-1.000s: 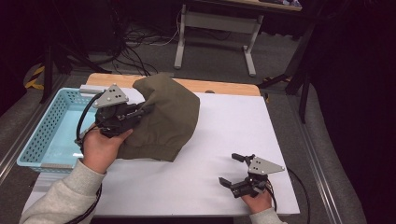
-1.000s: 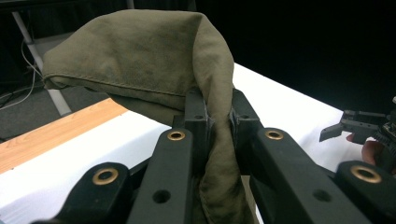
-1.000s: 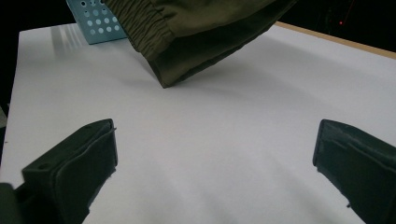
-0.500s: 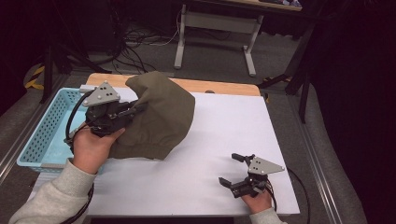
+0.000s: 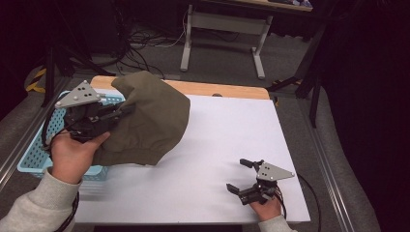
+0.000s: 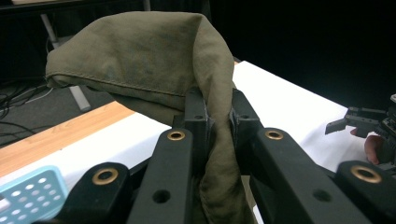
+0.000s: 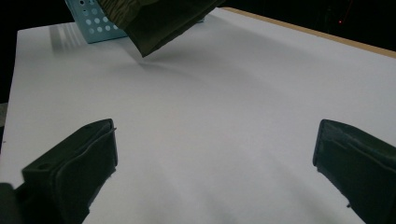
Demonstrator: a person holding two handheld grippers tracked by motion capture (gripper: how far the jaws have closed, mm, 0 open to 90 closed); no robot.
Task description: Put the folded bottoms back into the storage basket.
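Observation:
An olive-green cloth hangs lifted over the left part of the white table. My left gripper is shut on a fold of it. In the left gripper view the cloth bunches up between the two black jaws and drapes over them. In the right gripper view the cloth's lower corner hangs clear of the table surface. My right gripper rests near the table's front right, open, with nothing between its fingers.
A light blue perforated basket stands at the table's left edge, partly under the cloth and my left hand. A wooden strip runs along the far edge. Dark floor, cables and a white table frame lie beyond.
My left gripper has carried the cloth further left and slightly up, toward the blue basket. The right gripper has stayed still and open.

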